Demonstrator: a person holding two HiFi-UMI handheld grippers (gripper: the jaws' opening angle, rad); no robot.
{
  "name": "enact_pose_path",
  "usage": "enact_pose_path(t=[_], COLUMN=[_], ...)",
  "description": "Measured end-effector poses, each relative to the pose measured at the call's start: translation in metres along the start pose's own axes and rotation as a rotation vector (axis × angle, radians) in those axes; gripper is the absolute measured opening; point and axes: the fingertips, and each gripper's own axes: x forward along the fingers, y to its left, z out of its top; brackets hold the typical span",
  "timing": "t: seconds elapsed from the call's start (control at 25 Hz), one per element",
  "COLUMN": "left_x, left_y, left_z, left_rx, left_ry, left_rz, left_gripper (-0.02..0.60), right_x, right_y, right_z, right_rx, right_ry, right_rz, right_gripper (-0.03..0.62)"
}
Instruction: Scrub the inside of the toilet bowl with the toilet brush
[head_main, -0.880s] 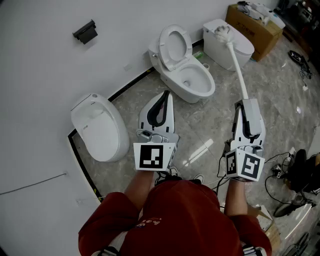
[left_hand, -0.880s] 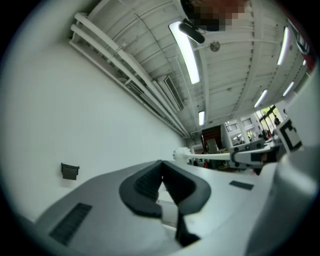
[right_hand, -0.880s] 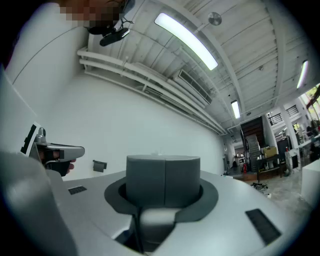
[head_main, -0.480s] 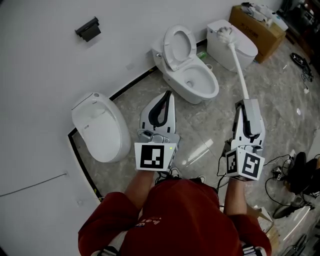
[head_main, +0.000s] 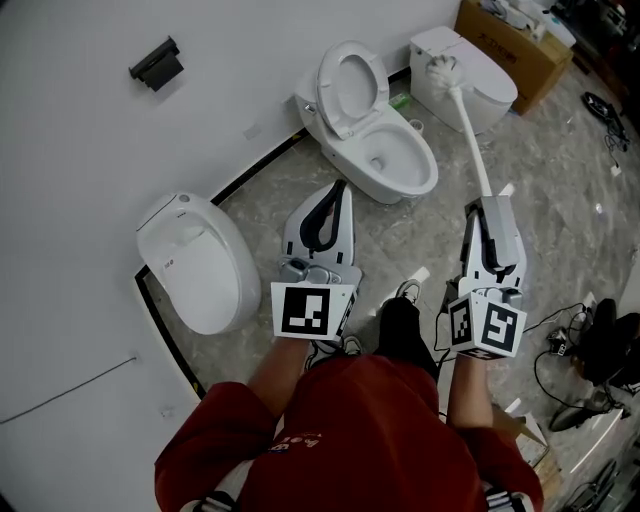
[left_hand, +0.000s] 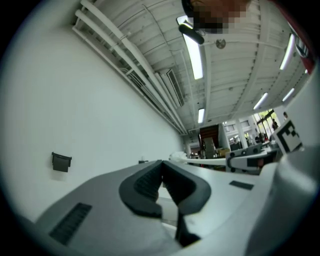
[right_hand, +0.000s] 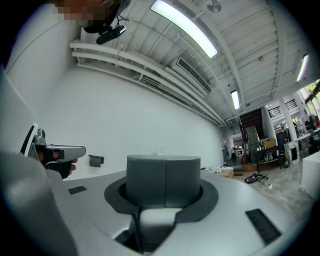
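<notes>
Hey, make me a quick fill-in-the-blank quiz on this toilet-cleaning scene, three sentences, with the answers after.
1. Of the two grippers, the one shut on the toilet brush handle is the ___ one.
2. The left gripper has its jaws shut and holds ___.
3. The toilet with its lid raised is the ___ of the three in the head view.

Missing words: right; nothing; middle
</notes>
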Motion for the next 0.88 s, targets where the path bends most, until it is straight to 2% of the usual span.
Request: enact_pose_path(t=[0.24, 0.56, 0.88], left_x=[0.098, 0.246, 0.322], left_y=[-0.006, -0.020, -0.007], left_z=[-0.022, -0.057, -0.119], left_rx=[0.007, 0.038, 0.030], left_ry=[0.002, 0.069, 0.159], left_rz=[0.029, 0.096, 0.143], left_gripper=[0.000, 0.000, 0.000], right_x=[0.087, 0.218, 0.305], right_y=[-0.056, -0.141, -0.157], right_z=[-0.022, -0.052, -0.121], right_rx=[0.019, 0.108, 0.110], right_ry=[0.020, 0.104, 0.248], right_rz=[0.011, 0.089, 0.154], right_gripper=[0.147, 0.147, 0.147])
